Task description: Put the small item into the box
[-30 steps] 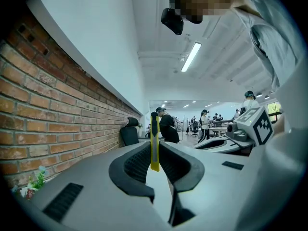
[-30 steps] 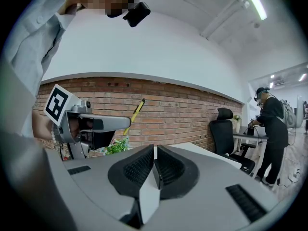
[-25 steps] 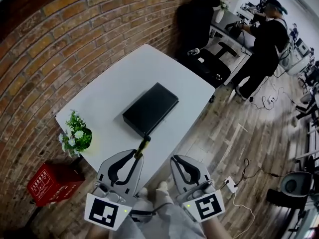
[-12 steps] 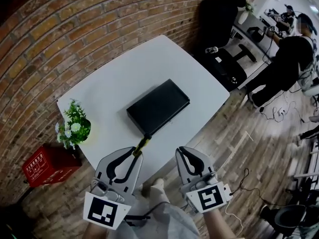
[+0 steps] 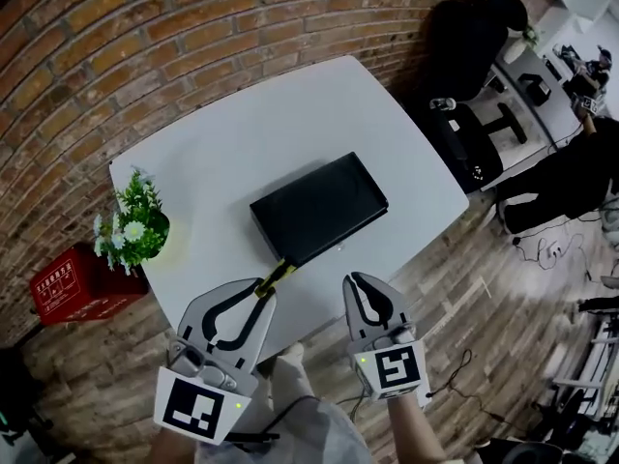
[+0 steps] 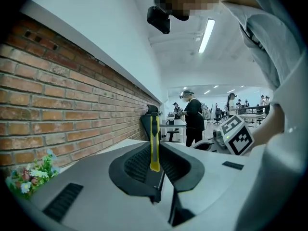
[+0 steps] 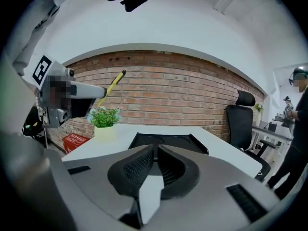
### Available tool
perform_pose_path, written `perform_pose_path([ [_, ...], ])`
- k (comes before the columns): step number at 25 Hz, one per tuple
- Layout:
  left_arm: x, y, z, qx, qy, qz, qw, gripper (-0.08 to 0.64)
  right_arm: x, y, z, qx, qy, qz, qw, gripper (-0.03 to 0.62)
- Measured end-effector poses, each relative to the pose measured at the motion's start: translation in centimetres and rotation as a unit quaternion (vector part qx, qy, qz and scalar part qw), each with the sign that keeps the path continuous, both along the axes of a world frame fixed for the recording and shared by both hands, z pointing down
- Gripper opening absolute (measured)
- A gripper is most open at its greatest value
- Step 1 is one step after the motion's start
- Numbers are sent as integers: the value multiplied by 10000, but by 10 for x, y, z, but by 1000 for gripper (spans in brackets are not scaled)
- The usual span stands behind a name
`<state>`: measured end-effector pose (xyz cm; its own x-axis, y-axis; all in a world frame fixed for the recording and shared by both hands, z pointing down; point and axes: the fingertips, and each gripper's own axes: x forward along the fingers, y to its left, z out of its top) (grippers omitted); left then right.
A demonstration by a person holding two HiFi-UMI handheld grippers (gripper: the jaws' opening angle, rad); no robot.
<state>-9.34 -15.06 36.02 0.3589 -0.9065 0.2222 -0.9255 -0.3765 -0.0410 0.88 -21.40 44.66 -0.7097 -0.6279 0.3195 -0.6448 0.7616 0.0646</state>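
A black flat box [image 5: 319, 208] lies closed on the white table [image 5: 232, 133]; the right gripper view shows it as a dark lid [image 7: 166, 141] ahead of the jaws. My left gripper [image 5: 261, 295] is shut on a yellow utility knife [image 5: 276, 276], which sticks out past the jaws toward the box's near corner. In the left gripper view the utility knife [image 6: 154, 143] stands upright between the closed pads. My right gripper [image 5: 354, 286] hangs beside it over the table's near edge, shut with nothing in it.
A potted plant [image 5: 131, 228] stands at the table's left corner. A red crate [image 5: 66, 286] sits on the floor by the brick wall. Black office chairs [image 5: 462, 42] and a person [image 5: 571, 172] are beyond the table's right side.
The view has shifted, so the table and box sit more centred. Both grippers keep their places near the table's front edge, the left still holding the knife.
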Motion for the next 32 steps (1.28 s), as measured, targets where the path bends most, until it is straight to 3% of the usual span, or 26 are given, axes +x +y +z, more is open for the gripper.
perform_pose_path([
  [16,-15,-13,43,-378,160,-603,9973,66,-12,-59,103,-572,831,-184,9947,64],
  [18,-15,-11,46,-404,204,-666,9968,66,-11,-62,111,-633,854,-164,9942,94],
  [32,-12,-12,54,-483,272,-691,9961,66,-11,-69,121,-781,679,10,9946,92],
])
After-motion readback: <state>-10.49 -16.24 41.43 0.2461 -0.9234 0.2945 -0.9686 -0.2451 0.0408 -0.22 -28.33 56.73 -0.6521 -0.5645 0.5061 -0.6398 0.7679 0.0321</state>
